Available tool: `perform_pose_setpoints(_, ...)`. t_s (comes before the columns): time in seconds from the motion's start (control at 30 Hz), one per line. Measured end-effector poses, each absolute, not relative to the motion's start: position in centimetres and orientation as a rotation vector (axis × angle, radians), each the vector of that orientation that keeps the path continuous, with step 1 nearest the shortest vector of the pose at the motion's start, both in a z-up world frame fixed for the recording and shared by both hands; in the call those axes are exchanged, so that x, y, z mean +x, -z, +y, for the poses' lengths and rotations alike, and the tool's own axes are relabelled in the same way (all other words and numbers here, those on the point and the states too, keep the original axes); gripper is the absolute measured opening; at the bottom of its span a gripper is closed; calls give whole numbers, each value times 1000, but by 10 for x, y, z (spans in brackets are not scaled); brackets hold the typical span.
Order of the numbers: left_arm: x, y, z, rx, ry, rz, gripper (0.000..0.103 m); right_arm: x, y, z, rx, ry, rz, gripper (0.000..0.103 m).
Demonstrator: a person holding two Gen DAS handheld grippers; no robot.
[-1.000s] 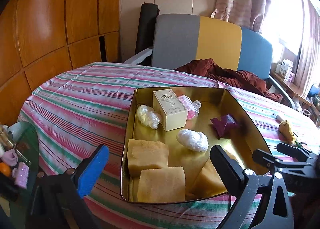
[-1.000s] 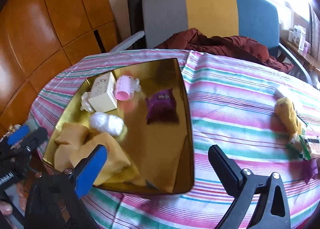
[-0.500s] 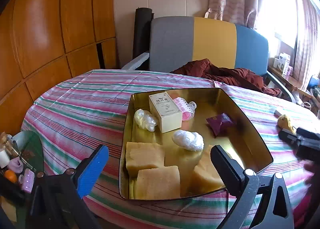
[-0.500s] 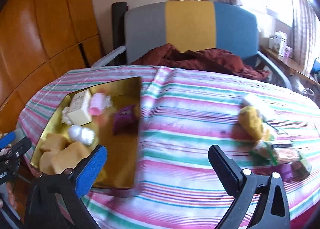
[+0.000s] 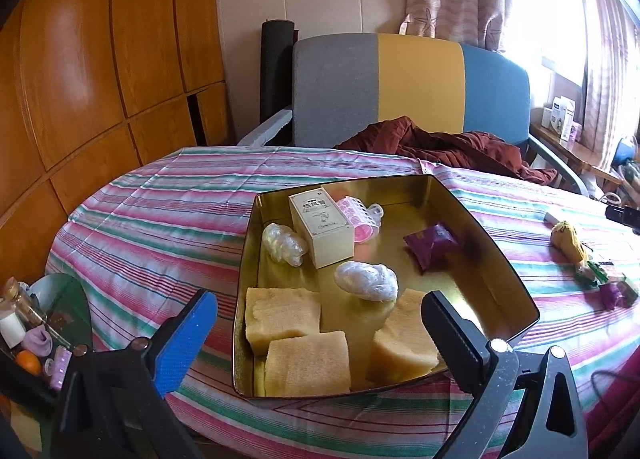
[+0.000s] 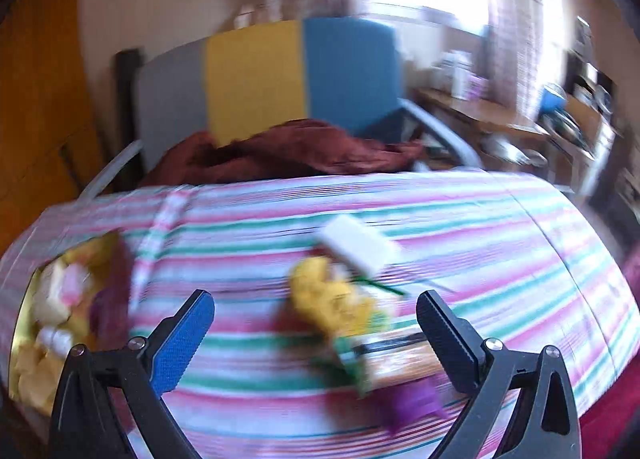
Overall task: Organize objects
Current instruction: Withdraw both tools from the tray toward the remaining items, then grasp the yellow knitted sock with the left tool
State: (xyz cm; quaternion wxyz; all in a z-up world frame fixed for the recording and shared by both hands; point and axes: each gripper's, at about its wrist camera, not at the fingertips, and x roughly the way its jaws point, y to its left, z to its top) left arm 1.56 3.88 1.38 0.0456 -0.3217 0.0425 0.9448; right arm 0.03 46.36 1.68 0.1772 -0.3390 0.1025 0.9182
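Observation:
A gold tin tray (image 5: 496, 243) on the striped tablecloth holds three yellow sponges (image 5: 282, 317), a cream box (image 5: 322, 225), a pink roller (image 5: 356, 215), a purple packet (image 5: 430, 245) and two white plastic bundles (image 5: 366, 281). My left gripper (image 5: 320, 327) is open and empty above the tray's near edge. My right gripper (image 6: 314, 333) is open and empty over loose items right of the tray: a yellow fluffy object (image 6: 332, 297), a white block (image 6: 358, 245), an orange packet (image 6: 400, 359) and a purple packet (image 6: 412, 399). The right wrist view is blurred.
A grey, yellow and blue chair (image 5: 416, 87) with a dark red cloth (image 5: 432, 143) stands behind the table. A small glass side table (image 5: 36, 335) with bottles and small items sits at the left. Wooden panels cover the left wall.
My right gripper has swung right, away from the tray and over the loose items. My left gripper has pulled back and risen a little; the tray's contents have not moved.

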Motion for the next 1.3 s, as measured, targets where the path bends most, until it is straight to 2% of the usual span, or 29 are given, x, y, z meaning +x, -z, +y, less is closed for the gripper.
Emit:
perform_pose_setpoints(0.17,15,-15,49,-984,-2863,173,103,11,0,516,-961,-2459,633,103)
perform_pose_setpoints(0.37,12,-15,62,-991,-2829,197,103,9,9,527,-1015,-2462,789,103)
perform_pose_setpoints(0.8,4,-16,104,-991,-2727,254,103,9,6,520,-1035,-2499,785,103)
perform_pose_setpoints(1.0,1,-22,130,-951,-2679,304,103,6,-2,507,-1083,-2516,708,103)
perform_pose_setpoints(1.2,-2,-26,149,-923,-2636,318,103,1,-21,513,-1090,-2543,508,103)
perform_pose_setpoints(1.3,-6,-25,161,-927,-2605,324,103,7,-19,535,-1040,-2499,510,103)
